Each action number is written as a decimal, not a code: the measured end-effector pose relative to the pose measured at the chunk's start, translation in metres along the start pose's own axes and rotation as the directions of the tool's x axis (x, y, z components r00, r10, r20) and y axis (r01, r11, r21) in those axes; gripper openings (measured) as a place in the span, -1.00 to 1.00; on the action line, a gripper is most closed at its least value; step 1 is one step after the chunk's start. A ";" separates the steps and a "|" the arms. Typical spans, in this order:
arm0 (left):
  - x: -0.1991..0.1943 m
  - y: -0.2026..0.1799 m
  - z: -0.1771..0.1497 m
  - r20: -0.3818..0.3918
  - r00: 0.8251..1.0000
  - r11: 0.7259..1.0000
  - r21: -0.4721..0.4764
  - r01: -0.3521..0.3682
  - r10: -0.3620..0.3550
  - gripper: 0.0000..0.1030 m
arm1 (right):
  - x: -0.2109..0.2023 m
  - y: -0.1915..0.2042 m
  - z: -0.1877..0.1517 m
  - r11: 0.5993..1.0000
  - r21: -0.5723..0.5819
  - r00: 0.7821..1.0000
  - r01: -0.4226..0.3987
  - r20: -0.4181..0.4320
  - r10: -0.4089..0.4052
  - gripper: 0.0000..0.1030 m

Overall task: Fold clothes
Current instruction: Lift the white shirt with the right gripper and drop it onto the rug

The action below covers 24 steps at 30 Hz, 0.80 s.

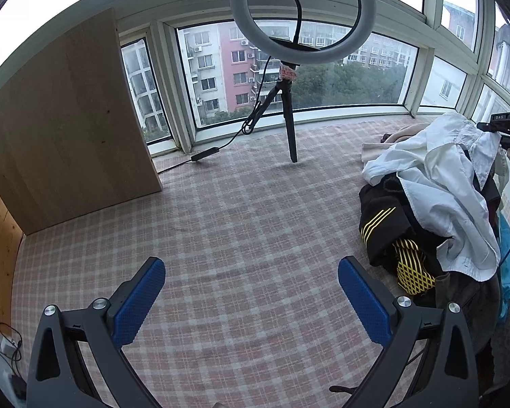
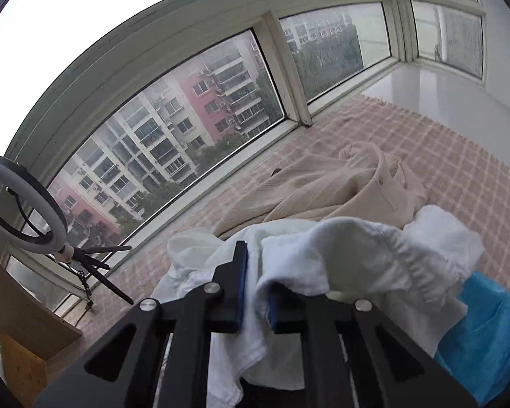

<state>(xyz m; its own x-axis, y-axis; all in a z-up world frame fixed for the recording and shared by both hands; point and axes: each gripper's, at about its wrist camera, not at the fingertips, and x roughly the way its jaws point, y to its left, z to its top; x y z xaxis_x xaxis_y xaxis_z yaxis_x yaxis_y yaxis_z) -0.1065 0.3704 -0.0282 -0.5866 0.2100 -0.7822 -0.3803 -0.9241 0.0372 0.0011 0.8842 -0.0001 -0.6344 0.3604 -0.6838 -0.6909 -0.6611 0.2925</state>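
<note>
My right tongs (image 2: 255, 292) pinch a bunched edge of the white garment (image 2: 357, 255); my left tongs (image 1: 251, 292) gape wide, empty. I'd lift it clear of the pile (image 1: 408, 224) slowly, then spread it on the checked sheet (image 1: 221, 210).

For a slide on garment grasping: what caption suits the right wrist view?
Right hand-held gripper pinches a white garment above the checked blanket, beige clothing behind.

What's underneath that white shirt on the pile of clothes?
Under the white shirt lies a black garment with yellow stripes; beside it a blue cloth pokes out. How far they reach beneath, or whether anything else is buried there, stays hidden by the shirt.
</note>
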 end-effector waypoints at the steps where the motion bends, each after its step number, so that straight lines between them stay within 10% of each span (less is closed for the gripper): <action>1: -0.001 0.002 0.000 0.001 1.000 1.000 -0.005 -0.006 0.006 0.99 | -0.009 0.005 0.006 0.999 -0.034 0.999 0.010 0.034 -0.009 -0.83; 12: -0.034 0.048 -0.019 0.055 0.998 0.994 -0.107 -0.020 0.026 0.98 | -0.208 0.192 0.059 0.897 -0.417 0.910 -0.149 0.297 0.289 -0.84; 18: -0.069 0.085 -0.044 0.101 0.994 0.987 -0.158 -0.023 0.039 0.99 | -0.299 0.315 0.029 0.742 -0.583 0.823 -0.333 0.205 0.530 -0.84; 24: -0.114 0.148 -0.081 0.132 0.985 0.960 -0.271 -0.076 0.115 0.98 | -0.378 0.425 -0.010 0.530 -0.685 0.688 -0.500 0.057 0.723 -0.84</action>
<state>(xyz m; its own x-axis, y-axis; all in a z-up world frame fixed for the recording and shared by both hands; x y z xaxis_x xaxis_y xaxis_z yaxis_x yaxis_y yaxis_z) -0.0376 0.1843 0.0165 -0.7155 0.1427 -0.6839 -0.1268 -0.9892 -0.0738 -0.0488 0.4605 0.3763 -0.9561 -0.1925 -0.2209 0.1886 -0.9813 0.0389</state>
